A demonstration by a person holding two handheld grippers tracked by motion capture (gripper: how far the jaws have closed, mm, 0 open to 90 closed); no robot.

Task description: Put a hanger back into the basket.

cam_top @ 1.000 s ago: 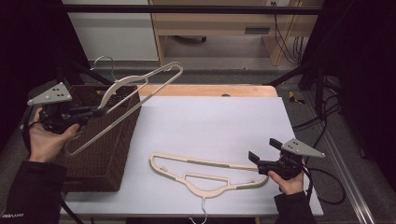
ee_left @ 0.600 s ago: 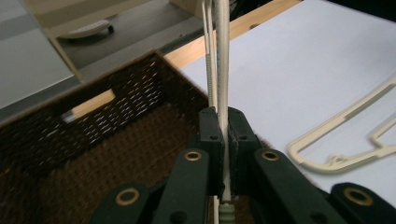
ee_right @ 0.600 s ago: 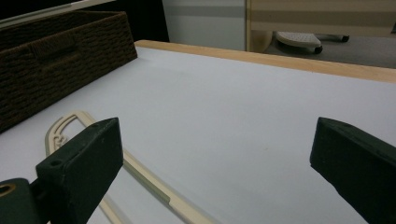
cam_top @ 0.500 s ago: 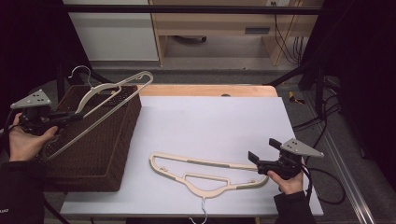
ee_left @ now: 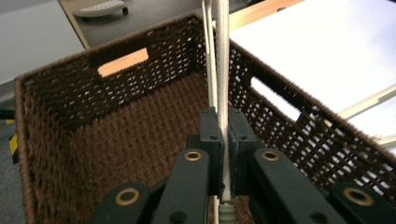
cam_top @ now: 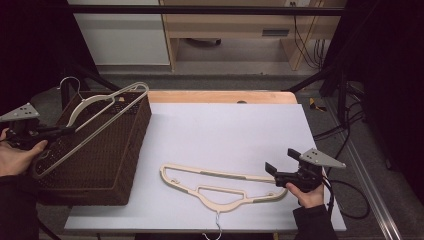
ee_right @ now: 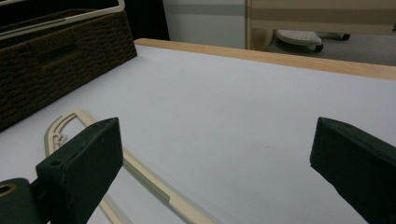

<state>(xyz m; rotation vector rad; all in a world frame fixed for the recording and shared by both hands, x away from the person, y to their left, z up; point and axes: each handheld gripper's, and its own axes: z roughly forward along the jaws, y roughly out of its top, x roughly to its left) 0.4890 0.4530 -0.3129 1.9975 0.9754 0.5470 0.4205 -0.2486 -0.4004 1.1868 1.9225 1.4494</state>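
On the white desk, my left gripper clamps a cream hanger over the wicker basket while my right gripper gapes beside another hanger.

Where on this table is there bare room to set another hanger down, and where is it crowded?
Free: the wide white stretch of the table between the basket, the wooden back edge and the lying hanger. Crowded: the near edge, where that hanger lies beside the open right gripper, and the left, where the basket stands with the left gripper holding a hanger over it.
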